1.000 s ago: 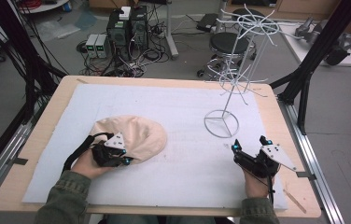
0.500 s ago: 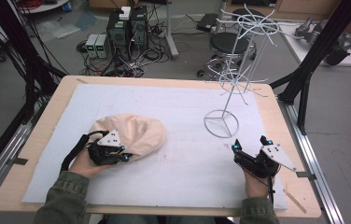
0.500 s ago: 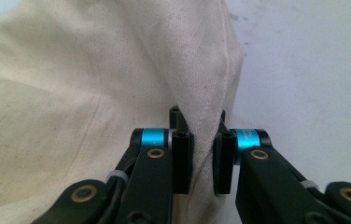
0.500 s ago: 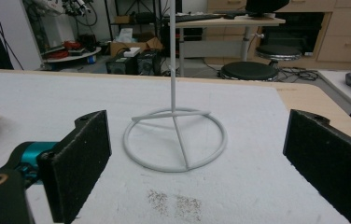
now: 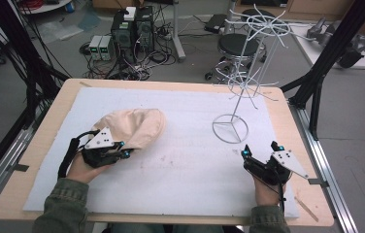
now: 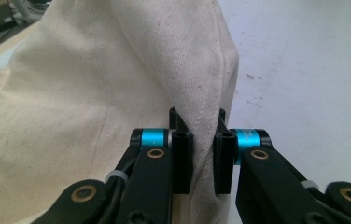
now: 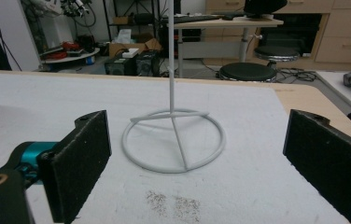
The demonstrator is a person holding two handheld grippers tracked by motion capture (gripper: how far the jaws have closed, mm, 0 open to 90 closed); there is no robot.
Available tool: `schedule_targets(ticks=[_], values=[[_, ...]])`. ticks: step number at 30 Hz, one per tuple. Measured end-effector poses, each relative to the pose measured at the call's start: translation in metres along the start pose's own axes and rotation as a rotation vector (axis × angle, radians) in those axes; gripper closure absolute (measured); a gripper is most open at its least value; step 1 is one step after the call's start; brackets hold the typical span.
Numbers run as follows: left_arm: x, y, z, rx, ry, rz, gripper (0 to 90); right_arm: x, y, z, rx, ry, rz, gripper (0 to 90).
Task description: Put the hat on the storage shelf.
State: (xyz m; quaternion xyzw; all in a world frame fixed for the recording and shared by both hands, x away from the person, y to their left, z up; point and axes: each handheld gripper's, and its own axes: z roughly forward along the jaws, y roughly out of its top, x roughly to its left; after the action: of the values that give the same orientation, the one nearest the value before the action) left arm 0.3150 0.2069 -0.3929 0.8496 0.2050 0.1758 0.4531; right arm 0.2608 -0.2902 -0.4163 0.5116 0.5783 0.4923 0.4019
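Left gripper sits at the near-left of the table, jaws clamped narrow on a fold of the beige cloth hat. In the left gripper view the fabric is pinched right between the two black pads, a stitched seam running up from the grip. The hat lies left of centre on the white mat, its near edge caught in that gripper, the rest bulging away toward the far side. A person's left hand wraps the gripper body, green sleeve at the near edge.

Right gripper is near-right, jaws spread wide, nothing between them; in the right gripper view the foam pads stand far apart, pointing at the ring base of the white wire stand. The stand is upright, right of centre, well apart from the hat, just beyond the right gripper. Dark specks on the mat near the ring.
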Motion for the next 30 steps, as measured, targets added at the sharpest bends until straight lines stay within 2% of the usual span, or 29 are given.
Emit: schedule_targets(ticks=[2,8,12,14,18,22,26,30], values=[[0.001,0.001,-0.003,-0.018,0.015,-0.003,81.7,0.000,0.000,0.000,-0.001,-0.003,-0.001,6.8],[0.005,0.007,-0.020,-0.144,0.039,-0.034,81.7,-0.001,0.000,0.000,-0.003,-0.004,-0.002,6.7],[0.007,0.017,-0.029,-0.193,0.069,-0.029,81.3,-0.001,0.000,0.000,-0.007,-0.004,-0.003,6.7],[0.008,0.023,-0.034,-0.210,0.094,-0.009,81.3,-0.001,0.000,-0.001,-0.008,-0.003,0.001,6.8],[0.007,0.033,-0.042,-0.279,0.129,0.002,81.2,-0.001,0.000,0.000,-0.007,0.003,0.001,6.7],[0.006,0.043,-0.044,-0.326,0.156,0.021,81.2,-0.001,0.001,-0.001,-0.013,0.004,0.005,6.8],[0.006,0.052,-0.048,-0.379,0.177,0.026,81.2,-0.001,0.001,-0.001,-0.016,0.001,0.010,6.8],[0.009,0.059,-0.052,-0.431,0.173,0.019,81.2,-0.001,0.001,-0.002,-0.017,0.001,0.011,6.8]])
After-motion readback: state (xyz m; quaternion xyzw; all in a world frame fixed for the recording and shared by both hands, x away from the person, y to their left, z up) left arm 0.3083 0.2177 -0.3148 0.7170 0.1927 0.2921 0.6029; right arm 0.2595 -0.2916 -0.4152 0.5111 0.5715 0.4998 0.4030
